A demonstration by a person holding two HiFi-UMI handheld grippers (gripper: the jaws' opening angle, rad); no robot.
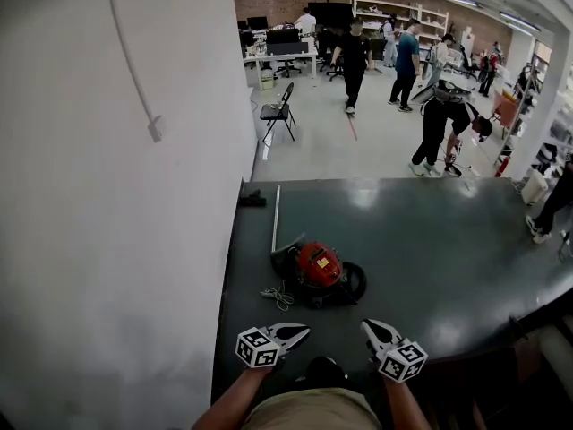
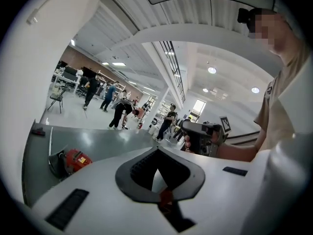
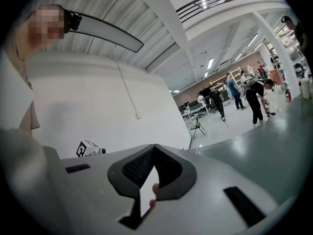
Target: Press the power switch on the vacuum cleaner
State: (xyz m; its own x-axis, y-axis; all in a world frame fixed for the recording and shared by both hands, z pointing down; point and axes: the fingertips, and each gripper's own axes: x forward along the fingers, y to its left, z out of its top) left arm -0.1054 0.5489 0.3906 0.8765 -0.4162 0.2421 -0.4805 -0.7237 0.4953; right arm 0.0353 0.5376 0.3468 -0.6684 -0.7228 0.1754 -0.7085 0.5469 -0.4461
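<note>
Head view: round red vacuum cleaner (image 1: 318, 265), black base, near the left edge of the glossy dark-green floor (image 1: 430, 240).
Left gripper (image 1: 300, 331) and right gripper (image 1: 369, 328): ribbed black jaws pinched together, empty.

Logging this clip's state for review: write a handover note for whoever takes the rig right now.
Left gripper: jaws shut, nothing between them, held low near the person's body.
Right gripper: likewise shut and empty.
The red vacuum cleaner sits on the dark green surface ahead of both grippers. Neither gripper touches it. Its cord lies bunched at its left.
Done: nothing yet.
Left: reach to the vacuum cleaner and press its power switch. The switch is too small to pick out here.
</note>
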